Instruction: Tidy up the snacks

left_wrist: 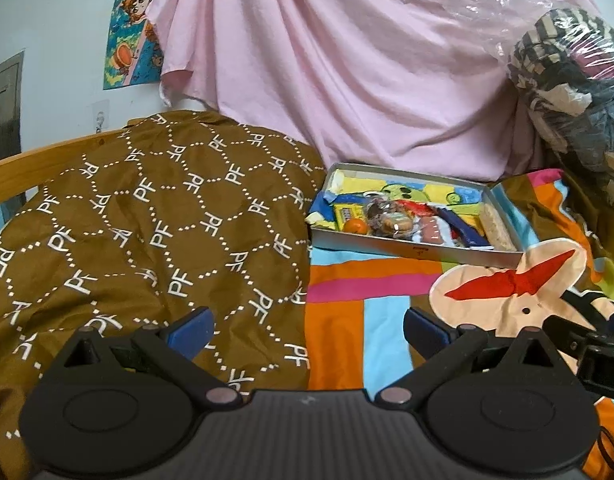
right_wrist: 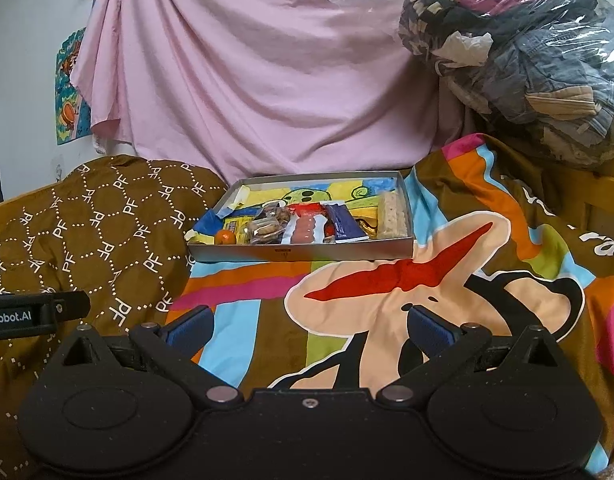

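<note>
Left gripper: bottom of left wrist view, blue-padded jaws apart, nothing between them, over the seam of brown cloth and striped sheet.
Right gripper: bottom of right wrist view, jaws apart, empty, over the cartoon print.
Other gripper visible: black edge of the right one at lower right of left view; left one with partial "Robot.AI" text at left edge of right view.
Surface: bed with colourful striped cartoon sheet, orange, pink, blue, brown bands, big peach shape with red mark.
Brown cloth: left half of frame, white "PF" dotted hexagon pattern, rumpled, touching the tray's left end.
Tray: shallow grey box, centre of frame, on the sheet, well beyond both grippers.
Snacks: in the tray, packed along its near wall; small orange fruit at left end, cookie packs, pink-and-white pack, blue wrapper, pale cracker bar at right end.
Tray lining: cartoon drawing, yellow and green.
Backdrop: pink sheet hung behind the bed.
Upper right: clear plastic bag of clothes.
Upper left: white wall, cartoon poster.
Left edge: wooden bed rail.
</note>
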Action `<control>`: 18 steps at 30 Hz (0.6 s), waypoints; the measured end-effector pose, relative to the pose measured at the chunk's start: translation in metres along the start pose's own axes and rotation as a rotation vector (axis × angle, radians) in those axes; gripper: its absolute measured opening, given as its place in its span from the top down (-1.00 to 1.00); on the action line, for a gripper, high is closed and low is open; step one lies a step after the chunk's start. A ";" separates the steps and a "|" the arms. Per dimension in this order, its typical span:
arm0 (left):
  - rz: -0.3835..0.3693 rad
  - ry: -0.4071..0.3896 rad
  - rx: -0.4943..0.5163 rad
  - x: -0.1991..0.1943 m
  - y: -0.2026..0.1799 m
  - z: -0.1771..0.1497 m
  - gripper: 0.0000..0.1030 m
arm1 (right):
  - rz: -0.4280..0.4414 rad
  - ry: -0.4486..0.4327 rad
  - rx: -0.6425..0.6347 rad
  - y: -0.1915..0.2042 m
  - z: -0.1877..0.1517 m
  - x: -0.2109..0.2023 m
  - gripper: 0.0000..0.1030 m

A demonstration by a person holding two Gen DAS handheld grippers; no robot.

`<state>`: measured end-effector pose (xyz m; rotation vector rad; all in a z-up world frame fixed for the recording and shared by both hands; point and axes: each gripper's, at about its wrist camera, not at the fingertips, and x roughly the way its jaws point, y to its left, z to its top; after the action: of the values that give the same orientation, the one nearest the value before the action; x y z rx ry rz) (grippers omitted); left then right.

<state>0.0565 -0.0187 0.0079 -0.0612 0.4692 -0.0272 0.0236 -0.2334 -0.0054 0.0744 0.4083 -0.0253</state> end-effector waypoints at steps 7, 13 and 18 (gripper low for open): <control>-0.003 0.018 0.001 0.002 0.001 0.000 -0.99 | 0.005 0.009 -0.009 0.001 -0.001 0.001 -0.99; 0.005 0.017 0.005 0.002 0.001 0.000 -0.99 | 0.007 0.019 -0.018 0.003 -0.001 0.003 -0.99; 0.010 0.013 0.006 0.002 0.002 0.000 -0.99 | 0.009 0.021 -0.019 0.003 -0.001 0.003 -0.99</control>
<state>0.0587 -0.0172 0.0070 -0.0531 0.4823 -0.0189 0.0262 -0.2304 -0.0079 0.0575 0.4293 -0.0118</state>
